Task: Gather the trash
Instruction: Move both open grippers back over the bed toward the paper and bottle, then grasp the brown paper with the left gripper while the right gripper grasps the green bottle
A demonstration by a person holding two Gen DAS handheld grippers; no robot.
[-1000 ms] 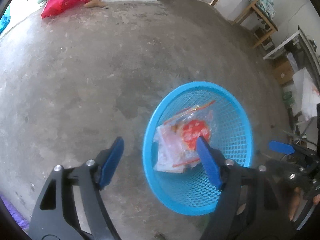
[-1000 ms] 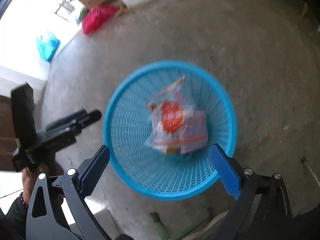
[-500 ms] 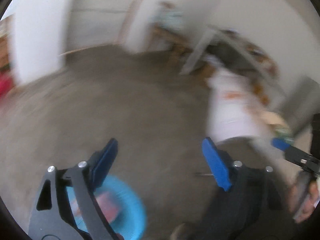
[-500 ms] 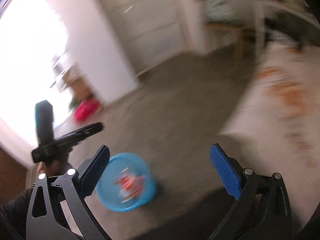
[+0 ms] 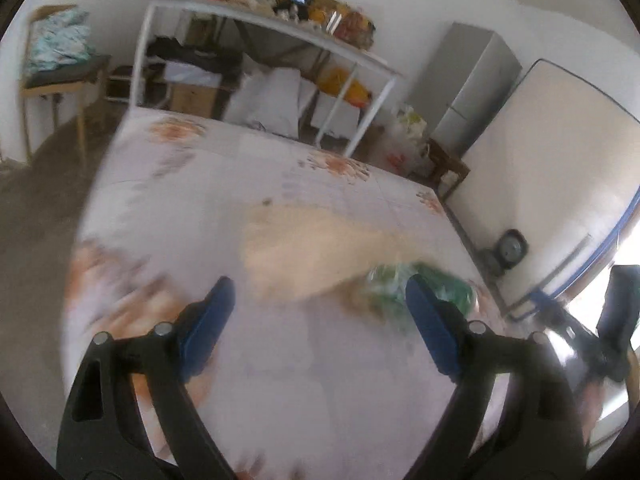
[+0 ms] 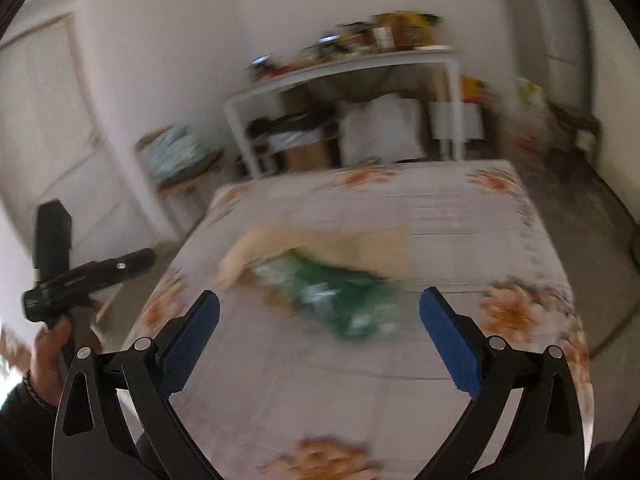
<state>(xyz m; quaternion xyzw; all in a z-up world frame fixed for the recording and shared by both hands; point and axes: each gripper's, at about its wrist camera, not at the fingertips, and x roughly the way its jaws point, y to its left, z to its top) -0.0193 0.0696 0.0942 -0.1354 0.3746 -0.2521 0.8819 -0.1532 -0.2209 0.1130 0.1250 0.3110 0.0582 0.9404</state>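
A bed (image 5: pixel 280 380) with a pale sheet printed with orange flowers fills the middle of both wrist views, standing on a grey concrete floor (image 5: pixel 36 216); behind it a white metal-framed shelf unit (image 6: pixel 340 70) stands against the wall, its top crowded with small items too blurred to name, white sacks and a cardboard box beneath it; a grey cabinet (image 5: pixel 466 88) stands in the corner to one side, and a small wooden stand with folded patterned cloth (image 5: pixel 56 46) to the other; on the sheet lies a cream-coloured cloth (image 5: pixel 312 252), spread flat and smeared by motion blur; touching its near edge lies a green plastic wrapper (image 6: pixel 344 300), the trash at hand, crumpled and also blurred, resting on the bed well ahead of both tools; the left hand-held gripper (image 5: pixel 316 320) hangs over the sheet with its blue-padded jaws spread wide and nothing between them, having just been opening; the right hand-held gripper (image 6: pixel 320 328) likewise stands wide open and empty, the wrapper showing in the gap beyond its pads; in the right wrist view the person's left hand (image 6: pixel 50 354) shows at the edge, gripping the other tool's handle.
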